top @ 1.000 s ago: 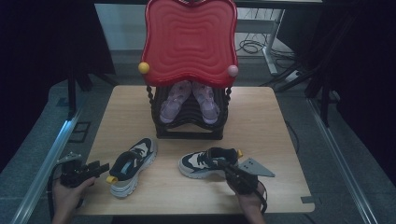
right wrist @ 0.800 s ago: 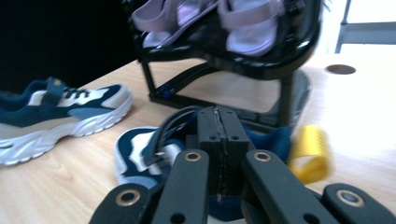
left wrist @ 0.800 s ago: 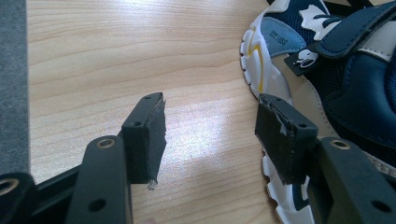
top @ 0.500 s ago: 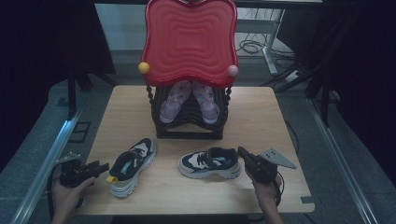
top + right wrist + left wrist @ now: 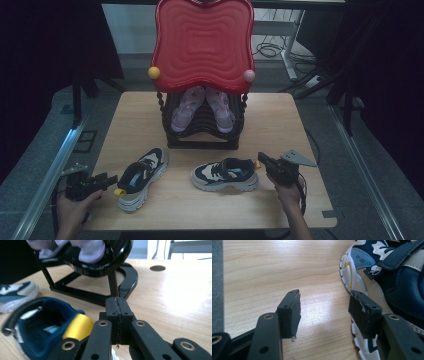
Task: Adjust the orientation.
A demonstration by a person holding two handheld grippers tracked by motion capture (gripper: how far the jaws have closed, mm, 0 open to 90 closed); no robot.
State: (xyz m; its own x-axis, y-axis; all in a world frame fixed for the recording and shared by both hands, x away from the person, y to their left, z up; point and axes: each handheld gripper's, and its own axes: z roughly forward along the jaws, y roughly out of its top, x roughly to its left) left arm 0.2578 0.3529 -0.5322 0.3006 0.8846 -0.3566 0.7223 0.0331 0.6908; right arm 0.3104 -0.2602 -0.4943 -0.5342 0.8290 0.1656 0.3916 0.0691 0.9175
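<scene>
Two sneakers [image 5: 186,175] before shoe rack [image 5: 202,130]

Wooden table [image 5: 295,125] — black rack [image 5: 202,135], two navy sneakers [image 5: 226,174] [image 5: 141,176] directly on it

Matt pale wood table [image 5: 300,130], glossy black plastic rack [image 5: 100,267], mesh-cloth sneaker [image 5: 226,174].

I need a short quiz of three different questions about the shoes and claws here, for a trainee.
1. True or false: the right claw is shut with nothing between its jaws.
2. What lies on the black rack? A) pink shoes B) a cup
3. Which shoe lies beside the open left claw?

Key: 1 true. 2 A. 3 The left navy shoe; the right navy shoe lies by the right claw.
</scene>
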